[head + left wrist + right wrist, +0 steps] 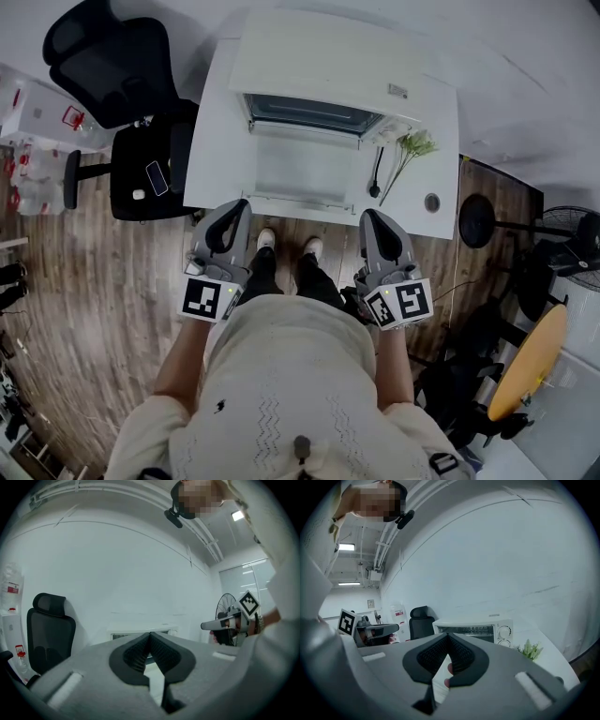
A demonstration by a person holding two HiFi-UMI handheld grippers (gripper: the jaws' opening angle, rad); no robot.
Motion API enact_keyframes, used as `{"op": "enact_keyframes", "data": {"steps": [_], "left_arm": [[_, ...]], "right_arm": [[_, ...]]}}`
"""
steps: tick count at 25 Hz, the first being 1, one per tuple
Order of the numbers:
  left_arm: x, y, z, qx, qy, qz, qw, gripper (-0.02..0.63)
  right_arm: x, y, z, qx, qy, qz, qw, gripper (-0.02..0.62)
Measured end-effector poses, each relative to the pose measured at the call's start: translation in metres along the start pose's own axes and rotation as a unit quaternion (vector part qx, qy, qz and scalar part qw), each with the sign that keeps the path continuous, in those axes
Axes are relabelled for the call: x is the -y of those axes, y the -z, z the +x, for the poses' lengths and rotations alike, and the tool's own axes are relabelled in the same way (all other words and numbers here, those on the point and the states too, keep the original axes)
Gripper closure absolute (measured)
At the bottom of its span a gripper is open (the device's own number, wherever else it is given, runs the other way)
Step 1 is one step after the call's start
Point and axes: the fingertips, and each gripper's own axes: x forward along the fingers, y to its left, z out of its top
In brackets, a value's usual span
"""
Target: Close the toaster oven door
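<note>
Toaster oven (319, 75) stood in the upper middle of the head view on a white table (211, 141). Its door (298, 169) lay open, folded down flat toward the person. The left gripper (234, 214) was at the lower left of the door and the right gripper (375, 220) at its lower right, both apart from it. Each gripper had its jaws pressed together, with nothing between them. A green sprig (412, 148) lay on the table, right of the oven.
</note>
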Motion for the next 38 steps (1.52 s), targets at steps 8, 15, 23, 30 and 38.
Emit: {"op": "enact_keyframes", "data": {"steps": [8,15,23,30,38], "left_arm": [[-0.002,0.038,0.005,-0.038,0.011,-0.005,0.9992,0.603],[0.006,0.074,0.012,-0.074,0.023,-0.023,0.9967,0.601],[0.005,0.126,0.007,-0.134,0.025,-0.026,0.9903,0.601],[-0.003,0.163,0.0,-0.17,0.013,-0.07,0.9829,0.555],[-0.015,0.205,-0.003,-0.209,-0.01,-0.088,0.974,0.535]], "right_arm": [[0.009,0.034,0.002,-0.042,0.016,0.01,0.999,0.586],[0.017,0.076,0.001,-0.084,0.025,0.016,0.996,0.584],[0.029,0.134,0.005,-0.141,0.047,0.022,0.989,0.565],[0.037,0.173,0.005,-0.182,0.074,0.037,0.98,0.526],[0.048,0.21,0.006,-0.226,0.091,0.046,0.969,0.509]]}}
